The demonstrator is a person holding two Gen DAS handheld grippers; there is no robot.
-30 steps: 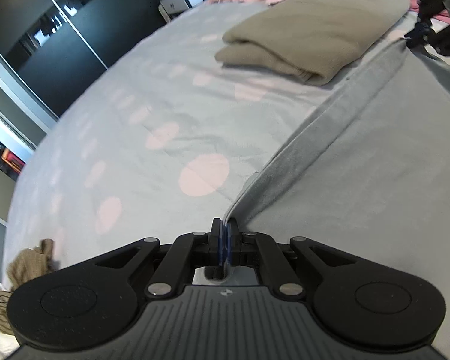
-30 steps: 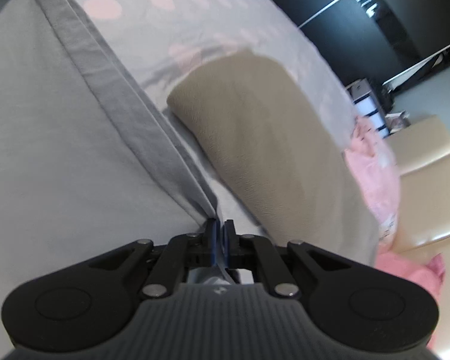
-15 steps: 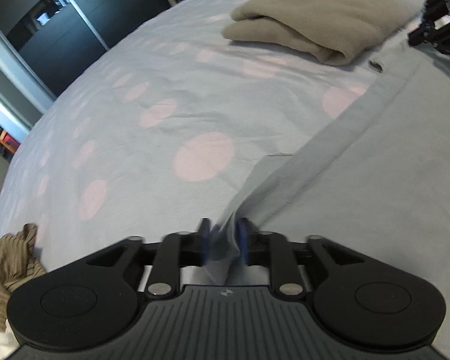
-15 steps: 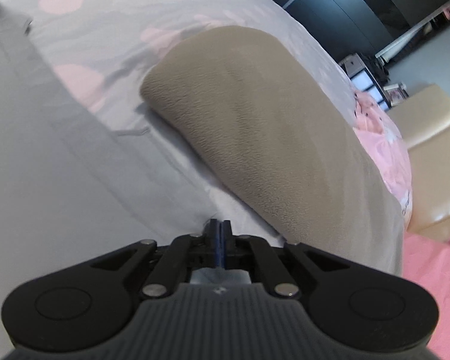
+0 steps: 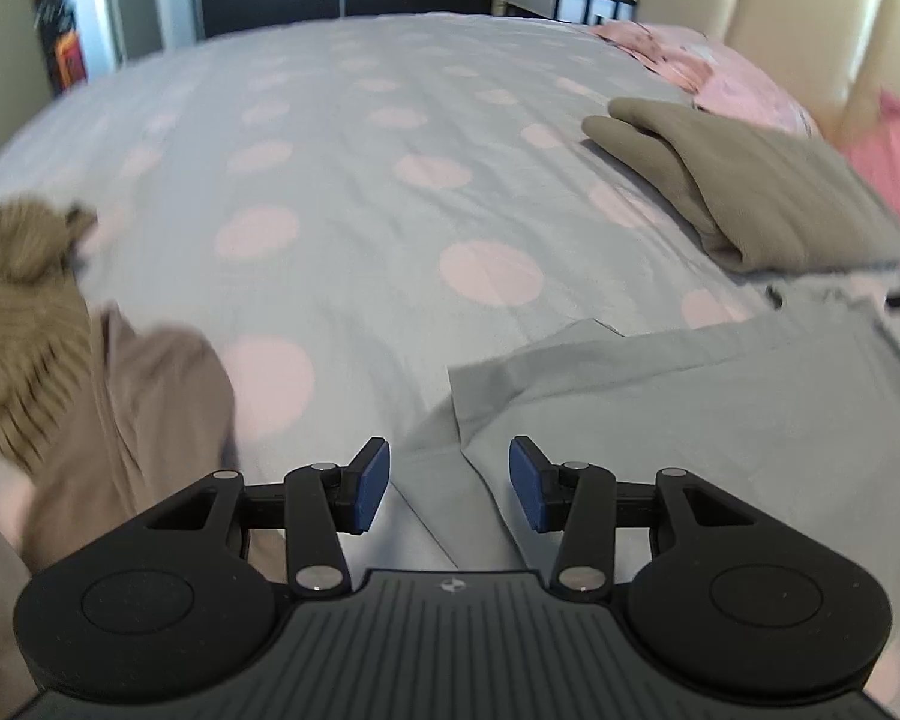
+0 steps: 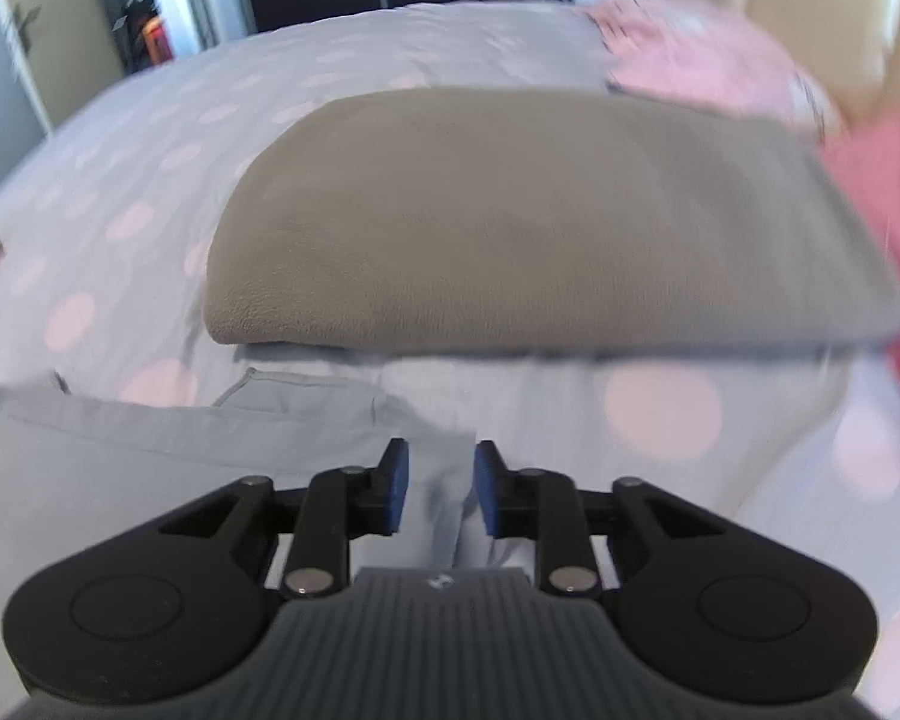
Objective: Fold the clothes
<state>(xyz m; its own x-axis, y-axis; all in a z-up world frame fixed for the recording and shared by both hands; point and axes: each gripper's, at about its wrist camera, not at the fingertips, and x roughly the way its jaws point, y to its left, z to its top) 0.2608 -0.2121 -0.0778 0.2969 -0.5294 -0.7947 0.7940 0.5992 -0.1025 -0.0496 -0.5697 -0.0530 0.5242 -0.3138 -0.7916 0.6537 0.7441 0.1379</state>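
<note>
Since a second ago, both grippers are releasing the grey garment: left gripper standing wide, right gripper narrowly parted, each holding nothing. Garment is lying folded on the bed. Folded taupe item is resting beyond; brown clothes are apparently awaiting folding.

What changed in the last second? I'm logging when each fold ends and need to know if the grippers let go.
Both let go. The left gripper and right gripper, a second ago pinched shut on the grey garment's edge, now stand open, and the garment lies flat on the bed. The folded tan garment has stayed beside it.
</note>
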